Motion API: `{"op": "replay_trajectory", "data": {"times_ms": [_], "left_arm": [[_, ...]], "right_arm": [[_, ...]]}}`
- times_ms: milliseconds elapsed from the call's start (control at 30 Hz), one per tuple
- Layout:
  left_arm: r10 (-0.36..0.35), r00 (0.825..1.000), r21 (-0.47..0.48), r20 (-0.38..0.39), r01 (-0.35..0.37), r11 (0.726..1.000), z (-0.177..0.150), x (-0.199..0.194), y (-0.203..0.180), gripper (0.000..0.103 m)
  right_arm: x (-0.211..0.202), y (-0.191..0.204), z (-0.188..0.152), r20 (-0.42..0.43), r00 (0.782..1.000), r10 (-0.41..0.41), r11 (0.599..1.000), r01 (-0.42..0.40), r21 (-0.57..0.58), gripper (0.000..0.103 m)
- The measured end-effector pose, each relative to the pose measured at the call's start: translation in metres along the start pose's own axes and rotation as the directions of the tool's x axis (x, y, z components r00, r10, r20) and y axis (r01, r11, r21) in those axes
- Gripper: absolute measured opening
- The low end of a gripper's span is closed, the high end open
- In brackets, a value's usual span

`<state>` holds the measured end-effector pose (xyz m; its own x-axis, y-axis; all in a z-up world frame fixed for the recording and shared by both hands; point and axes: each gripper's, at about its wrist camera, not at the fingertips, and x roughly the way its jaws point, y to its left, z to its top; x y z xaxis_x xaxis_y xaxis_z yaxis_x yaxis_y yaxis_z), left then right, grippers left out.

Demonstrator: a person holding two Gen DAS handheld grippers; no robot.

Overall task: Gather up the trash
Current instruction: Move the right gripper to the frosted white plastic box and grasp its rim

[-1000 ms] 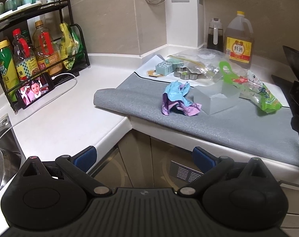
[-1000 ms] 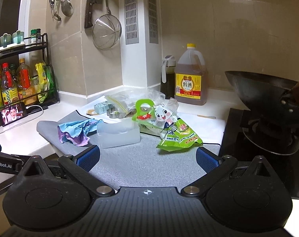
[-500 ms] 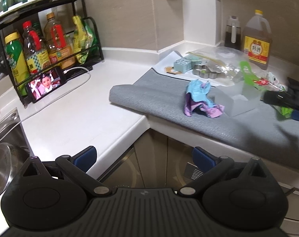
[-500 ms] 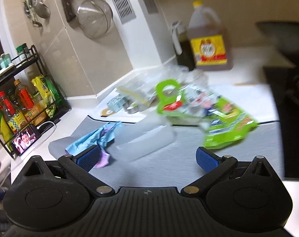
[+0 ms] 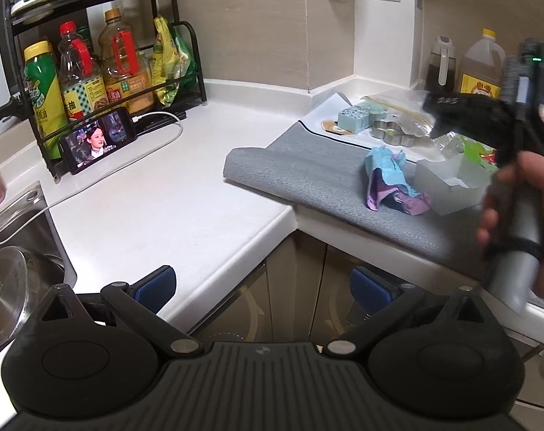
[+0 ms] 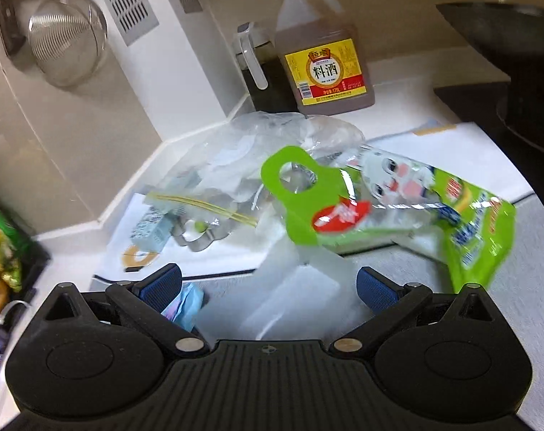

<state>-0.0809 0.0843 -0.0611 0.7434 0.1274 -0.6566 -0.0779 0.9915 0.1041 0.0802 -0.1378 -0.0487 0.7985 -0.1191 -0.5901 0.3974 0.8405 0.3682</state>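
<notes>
Both grippers gape empty; the right gripper (image 6: 268, 283) hovers over the white tray (image 6: 293, 298), the green wrapper (image 6: 397, 212) at one o'clock. A blurred lunge could snag the clear bags (image 6: 272, 151).

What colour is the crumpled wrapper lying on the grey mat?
The crumpled wrapper is light blue and purple, clearest in the left wrist view.

Holding the left gripper (image 5: 263, 285) low and level, jaws spread wide with nothing between the blue pads. Gripping the right gripper's handle with the right hand (image 5: 516, 212) at 3 o'clock in the left view, fingers wrapped around the grey shaft. Tilting the right gripper (image 6: 268, 285) downward, jaws likewise spread wide apart.
</notes>
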Motion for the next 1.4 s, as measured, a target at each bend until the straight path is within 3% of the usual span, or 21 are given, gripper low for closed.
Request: {"op": "replay_trajectory", "data": {"times_ms": [100, 200, 667, 900, 967, 1100, 1200, 1400], "left_arm": [[-0.002, 1.0, -0.006, 0.001, 0.002, 1.0, 0.0, 0.0, 0.004, 0.103], [-0.003, 1.0, -0.014, 0.0, 0.003, 1.0, 0.0, 0.001, 0.006, 0.103], [-0.029, 1.0, 0.0, -0.008, 0.029, 1.0, -0.001, 0.009, -0.006, 0.103], [-0.04, 0.999, 0.03, 0.01, 0.04, 0.999, 0.018, 0.012, -0.022, 0.103], [-0.046, 0.998, 0.039, 0.034, 0.045, 0.998, 0.028, 0.013, -0.029, 0.103], [-0.057, 0.996, 0.058, 0.066, 0.053, 0.997, 0.057, 0.03, -0.05, 0.103], [-0.093, 0.994, 0.081, 0.053, 0.089, 0.993, 0.074, 0.055, -0.073, 0.103], [-0.139, 0.988, 0.105, -0.068, 0.146, 0.984, 0.085, 0.117, -0.106, 0.103]], "right_arm": [[0.017, 0.01, -0.002, -0.032, 0.998, -0.045, 0.997, 0.043, -0.061, 0.103], [0.03, 0.01, -0.009, -0.084, 0.995, -0.048, 0.987, 0.035, -0.155, 0.103], [-0.018, -0.082, -0.003, -0.14, 0.985, 0.101, 0.959, -0.134, -0.249, 0.103], [-0.038, -0.083, -0.031, -0.136, 0.967, 0.214, 0.918, -0.247, -0.31, 0.103], [-0.034, -0.076, -0.037, -0.113, 0.975, 0.193, 0.903, -0.222, -0.367, 0.103], [-0.012, -0.073, -0.036, -0.028, 0.998, 0.061, 0.893, -0.067, -0.446, 0.103], [-0.006, -0.078, -0.034, -0.026, 0.997, 0.067, 0.893, -0.071, -0.444, 0.103], [-0.005, -0.078, -0.036, -0.045, 0.996, 0.077, 0.876, -0.089, -0.475, 0.103]]}}
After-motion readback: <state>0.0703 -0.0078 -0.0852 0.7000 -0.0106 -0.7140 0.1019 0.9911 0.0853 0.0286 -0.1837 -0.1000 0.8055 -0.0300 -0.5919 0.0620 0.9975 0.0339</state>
